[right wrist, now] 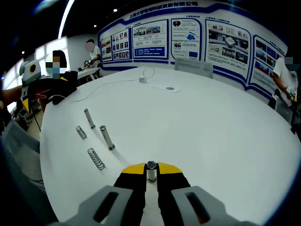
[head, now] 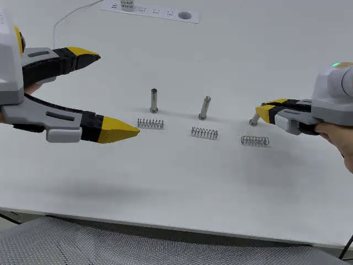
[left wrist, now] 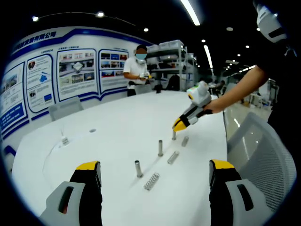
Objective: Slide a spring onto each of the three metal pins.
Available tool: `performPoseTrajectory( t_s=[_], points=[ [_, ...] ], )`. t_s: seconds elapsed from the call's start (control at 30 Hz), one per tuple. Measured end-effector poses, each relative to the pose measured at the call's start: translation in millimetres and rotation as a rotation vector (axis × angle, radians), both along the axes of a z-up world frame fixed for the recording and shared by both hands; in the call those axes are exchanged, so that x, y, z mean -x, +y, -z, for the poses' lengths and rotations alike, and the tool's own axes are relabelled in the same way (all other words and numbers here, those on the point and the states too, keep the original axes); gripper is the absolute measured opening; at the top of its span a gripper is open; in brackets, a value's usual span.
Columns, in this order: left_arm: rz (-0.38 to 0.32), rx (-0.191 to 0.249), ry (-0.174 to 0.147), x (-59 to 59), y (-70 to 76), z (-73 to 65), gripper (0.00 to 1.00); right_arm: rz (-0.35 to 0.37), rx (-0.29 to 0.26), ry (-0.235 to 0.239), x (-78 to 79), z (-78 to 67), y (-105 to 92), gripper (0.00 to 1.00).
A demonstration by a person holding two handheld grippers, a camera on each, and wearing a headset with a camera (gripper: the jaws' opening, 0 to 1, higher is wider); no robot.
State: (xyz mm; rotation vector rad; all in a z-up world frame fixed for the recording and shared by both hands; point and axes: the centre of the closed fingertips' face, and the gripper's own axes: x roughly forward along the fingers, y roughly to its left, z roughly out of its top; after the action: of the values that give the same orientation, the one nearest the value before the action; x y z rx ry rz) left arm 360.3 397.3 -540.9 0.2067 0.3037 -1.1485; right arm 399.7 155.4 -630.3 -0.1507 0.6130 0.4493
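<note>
Three metal pins stand in a row on the white table: the left pin [head: 154, 101], the middle pin [head: 204, 107] and the right pin [head: 253, 119], which leans. In front of each lies a spring: left spring [head: 150, 123], middle spring [head: 204, 132], right spring [head: 255, 141]. My right gripper [head: 262, 112] is shut on the right pin [right wrist: 151, 172], whose top shows between the yellow tips [right wrist: 150, 168]. My left gripper [head: 110, 93] hovers wide open left of the left pin, holding nothing. From the left gripper [left wrist: 155, 165] the pins and springs run away toward the right gripper [left wrist: 181, 123].
A white power strip [head: 149, 10] with a cable [head: 66, 19] lies at the table's far edge. A grey mesh chair [head: 110, 243] is below the table's front edge [head: 165, 227]. People stand in the background [left wrist: 136, 70].
</note>
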Motion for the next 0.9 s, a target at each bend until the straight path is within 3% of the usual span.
performPoseTrajectory(
  t_s=[0.37, 0.9],
  points=[
    [0.002, -0.003, 0.002, 2.6, 0.1, 2.0, 0.97, 0.000, -0.011, -0.016, -1.8, -6.7, 0.6, 0.10],
    [-0.004, -0.005, 0.012, 0.5, 3.2, 7.7, 0.98, -0.021, -0.026, -0.036, 8.0, -17.1, -3.4, 0.15]
  ],
)
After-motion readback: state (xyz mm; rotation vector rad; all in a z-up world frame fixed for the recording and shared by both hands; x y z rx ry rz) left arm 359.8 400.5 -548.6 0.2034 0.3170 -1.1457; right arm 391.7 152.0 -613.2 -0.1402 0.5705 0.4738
